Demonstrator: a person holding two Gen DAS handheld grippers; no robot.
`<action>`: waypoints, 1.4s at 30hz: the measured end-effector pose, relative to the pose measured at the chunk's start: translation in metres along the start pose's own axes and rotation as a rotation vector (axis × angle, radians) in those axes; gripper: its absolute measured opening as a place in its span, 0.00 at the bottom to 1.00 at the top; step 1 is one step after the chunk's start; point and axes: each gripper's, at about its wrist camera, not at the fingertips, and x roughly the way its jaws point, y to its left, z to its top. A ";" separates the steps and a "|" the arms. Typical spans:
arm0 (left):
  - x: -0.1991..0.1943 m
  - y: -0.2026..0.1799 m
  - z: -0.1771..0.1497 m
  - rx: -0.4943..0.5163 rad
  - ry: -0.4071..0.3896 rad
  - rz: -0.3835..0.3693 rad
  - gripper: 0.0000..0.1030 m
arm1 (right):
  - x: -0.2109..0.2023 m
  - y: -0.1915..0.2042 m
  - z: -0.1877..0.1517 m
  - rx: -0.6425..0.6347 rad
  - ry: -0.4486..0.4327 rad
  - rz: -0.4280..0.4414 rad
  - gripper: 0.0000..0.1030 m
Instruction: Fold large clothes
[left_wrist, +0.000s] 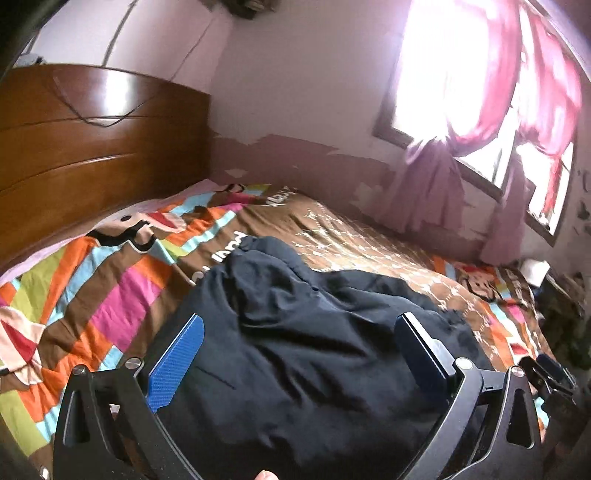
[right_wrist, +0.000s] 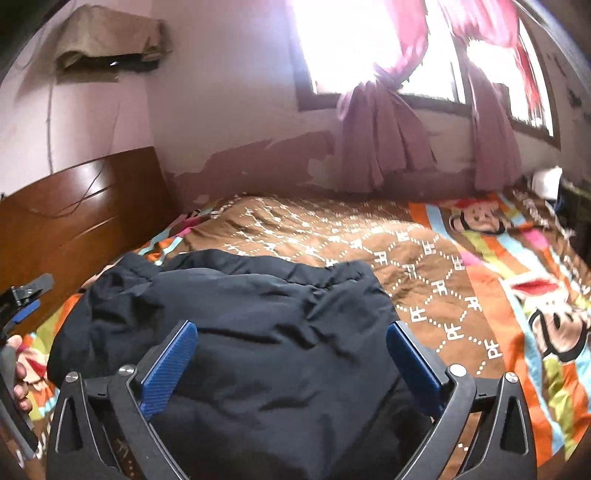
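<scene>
Beside the wooden headboard (left_wrist: 92, 155), the left claw (left_wrist: 299, 332) hangs with fingers apart over a rumpled dark jacket (left_wrist: 295, 350) lying on the bright patterned bedspread (right_wrist: 461, 280), the right claw (right_wrist: 291, 339) likewise spread wide above it.

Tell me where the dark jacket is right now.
The dark jacket lies crumpled on the patterned bedspread, between both open grippers, nearer the wooden headboard than the window.

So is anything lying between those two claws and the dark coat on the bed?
Nothing visible. The dark coat lies bunched on the bedspread, directly ahead of the open left claw and open right claw.
</scene>
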 end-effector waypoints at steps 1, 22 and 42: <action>-0.004 -0.003 -0.001 0.011 -0.008 -0.002 0.98 | -0.005 0.007 -0.001 -0.011 -0.009 0.002 1.00; -0.128 0.019 -0.046 0.136 0.002 -0.008 0.98 | -0.123 0.091 -0.050 -0.051 -0.231 0.081 1.00; -0.204 0.019 -0.062 0.224 0.030 -0.033 0.98 | -0.210 0.126 -0.105 -0.036 -0.269 0.019 1.00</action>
